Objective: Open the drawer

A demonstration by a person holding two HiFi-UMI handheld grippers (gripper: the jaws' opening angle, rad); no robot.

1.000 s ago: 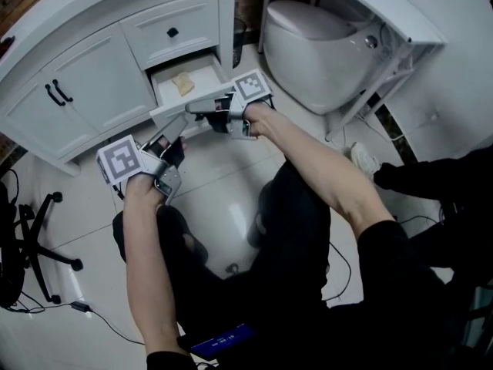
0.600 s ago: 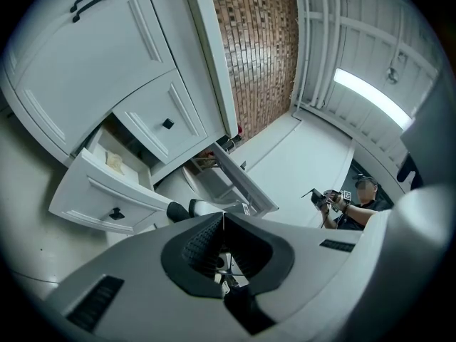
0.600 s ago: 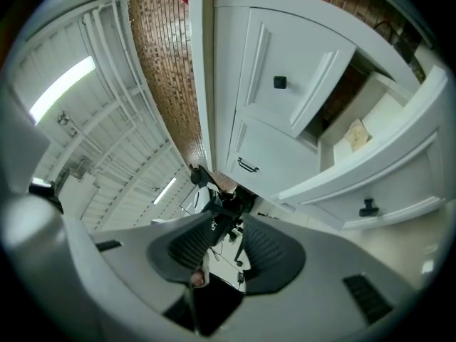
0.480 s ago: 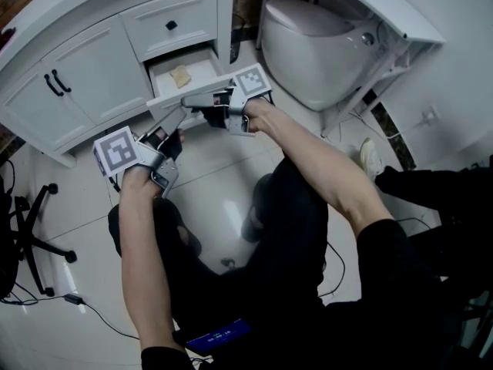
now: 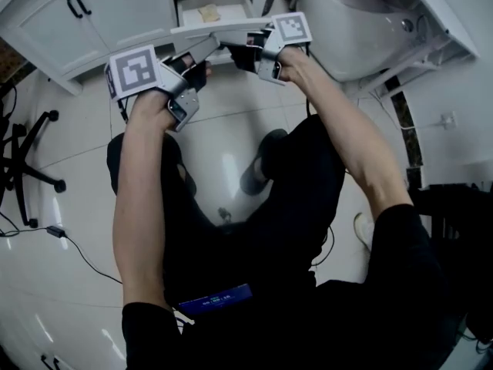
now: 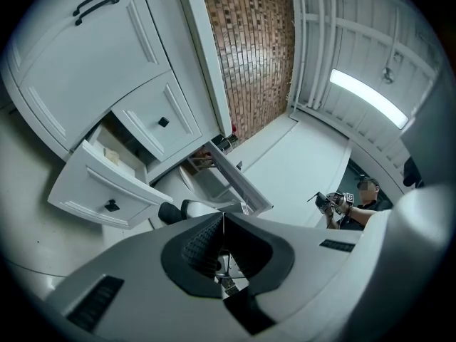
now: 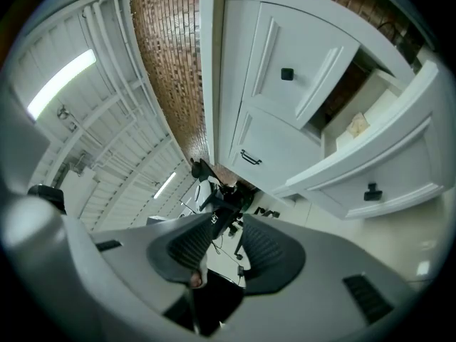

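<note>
Your left claw [image 6: 223,218] is pressed together, the ribbed pads meeting at the tips with nothing between them. Your right claw [image 7: 226,223] is spread a little: a narrow gap shows between its pads, and nothing sits in that gap.

The drawer [image 5: 192,31] stands pulled out of the white cupboard [image 5: 115,14], just ahead of both claws in the head view. Your left claw points at its front from below and to the left. Your right claw lies along the front's right end, and I cannot tell whether it touches. From the right claw's own view the drawer is off to the right of the pads, well clear of them, with its black knob [image 7: 372,192] facing you and a small beige lump [image 7: 357,125] lying inside. Beyond it, the upper drawer [image 7: 310,55] is closed.

A toilet [image 5: 354,37] stands just right of your right claw. Both claws hang over the glossy tiled floor [image 5: 223,145].
</note>
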